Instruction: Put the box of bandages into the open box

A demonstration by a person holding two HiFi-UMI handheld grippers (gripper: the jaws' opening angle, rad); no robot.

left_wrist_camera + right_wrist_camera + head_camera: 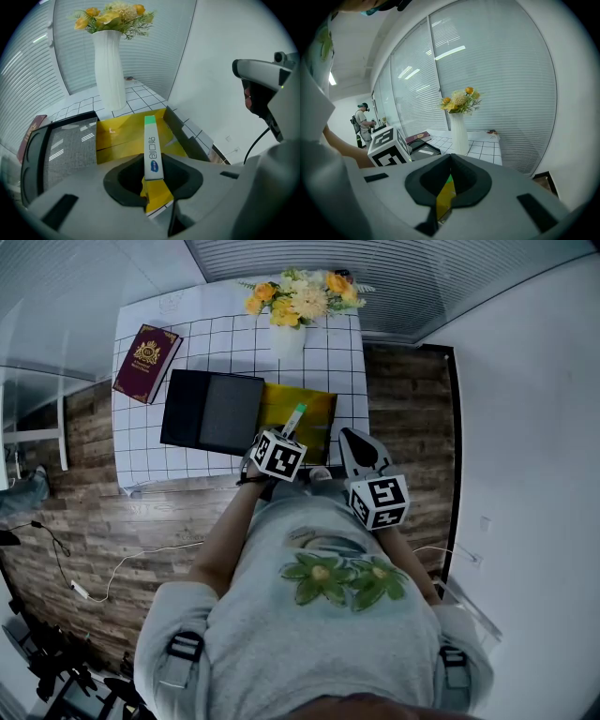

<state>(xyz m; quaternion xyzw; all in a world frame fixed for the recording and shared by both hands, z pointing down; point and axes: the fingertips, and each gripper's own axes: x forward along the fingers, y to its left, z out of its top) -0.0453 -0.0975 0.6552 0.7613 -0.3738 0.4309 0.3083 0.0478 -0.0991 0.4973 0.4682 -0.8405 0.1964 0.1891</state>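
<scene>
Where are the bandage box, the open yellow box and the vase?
bandage box [153,150], left gripper view, its white printed face.
open yellow box [119,136], left gripper view, inner back wall.
vase [109,70], left gripper view, middle of its body.

Bright, even light; fisheye-warped edges

Person wears a light grey top w/ a print of green leaves & yellow flowers on the chest. Black strap buckle at left shoulder, second buckle at right. Left hand-held gripper & right hand-held gripper: pale grey shells, black jaw liners. Each carries a white cube w/ black square markers: left cube, right cube. Thin black cable comes off the right one's white housing.
</scene>
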